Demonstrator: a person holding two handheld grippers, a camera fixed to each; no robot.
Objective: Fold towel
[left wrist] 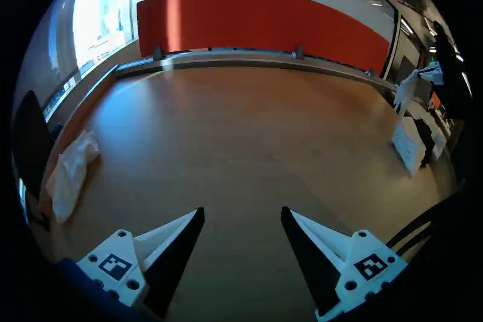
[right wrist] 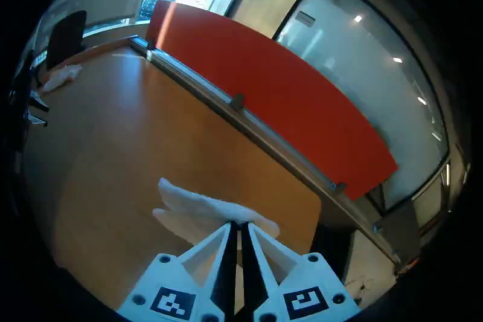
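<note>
Towel sits near the end of the table, my right gripper clenched on its near edge. I'd draw it out slowly, keeping the cloth flat so it spreads. It's white, soft, bunched in wrinkles. Left gripper hangs over the table, fingers spread, holding nothing.

2 claws, 2 towels, 1 tbl, 1 red divider

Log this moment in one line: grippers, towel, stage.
left gripper: open, empty, above table | right gripper: shut on white towel near table edge | stage: cloth bunched, not folded
</note>
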